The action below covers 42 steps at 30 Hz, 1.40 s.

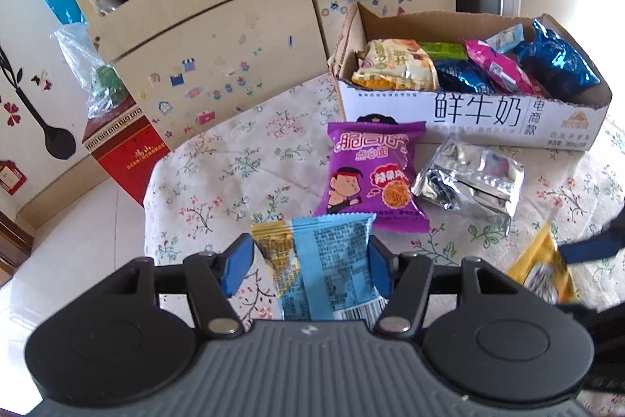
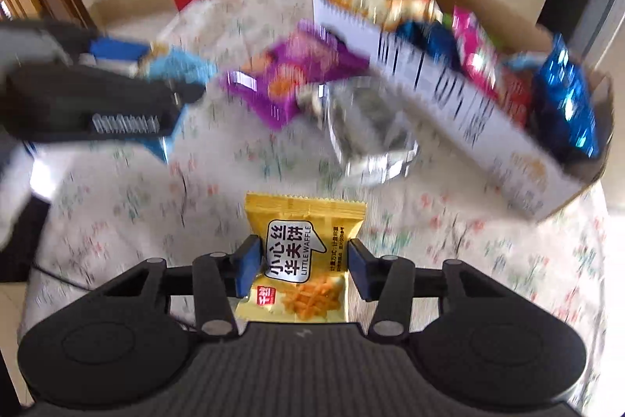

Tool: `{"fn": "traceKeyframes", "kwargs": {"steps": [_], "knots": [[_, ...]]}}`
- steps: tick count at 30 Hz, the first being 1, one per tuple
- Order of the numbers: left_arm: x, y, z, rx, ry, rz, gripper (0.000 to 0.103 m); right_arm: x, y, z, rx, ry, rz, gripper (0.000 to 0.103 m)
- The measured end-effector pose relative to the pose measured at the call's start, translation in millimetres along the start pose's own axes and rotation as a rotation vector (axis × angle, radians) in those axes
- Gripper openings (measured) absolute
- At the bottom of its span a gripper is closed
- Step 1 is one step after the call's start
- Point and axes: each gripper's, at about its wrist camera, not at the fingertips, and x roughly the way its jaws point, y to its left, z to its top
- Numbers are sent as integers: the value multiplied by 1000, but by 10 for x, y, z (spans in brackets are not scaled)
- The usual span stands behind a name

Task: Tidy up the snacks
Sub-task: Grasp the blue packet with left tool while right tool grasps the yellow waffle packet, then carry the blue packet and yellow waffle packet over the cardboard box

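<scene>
Both tools are tilting steeply down over the table, the left gripper [image 1: 310,262] clamping a light blue packet [image 1: 332,260] with a small gold one behind it, the right gripper [image 2: 299,266] pinching a yellow waffle packet [image 2: 302,260], apparently for transfer into the snack box [image 1: 468,112] lying ahead and right of each

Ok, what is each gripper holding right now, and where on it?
Left gripper: light blue snack packet, pinched across its sides near the bottom. Right gripper: yellow Little Waffle packet, pinched across its middle.
</scene>
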Motion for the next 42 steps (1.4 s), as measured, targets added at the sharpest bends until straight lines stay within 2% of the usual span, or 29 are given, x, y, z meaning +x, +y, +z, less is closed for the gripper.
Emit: {"fn": "traceKeyframes", "kwargs": {"steps": [7,19,28,31,37,42], "knots": [[-35,-3,60,-3,-29,22,61,-346,-115,263,36,-172,-2,54],[-150,-43,196,-28,-84,3,61,-556,-215,425,55,-300,-35,54],[-305,-42,519,-63,-175,-22,61,-872,-517,566,119,-426,-74,54],[-293,-30,656,-102,-178,-65,61,-966,-624,609,136,-464,-91,54],[-209,-103,930,-126,-204,-115,61,-1032,-804,721,164,-505,-114,54],[-57,-186,1163,-113,-208,-149,61,-920,-919,799,199,-486,-132,54]]}}
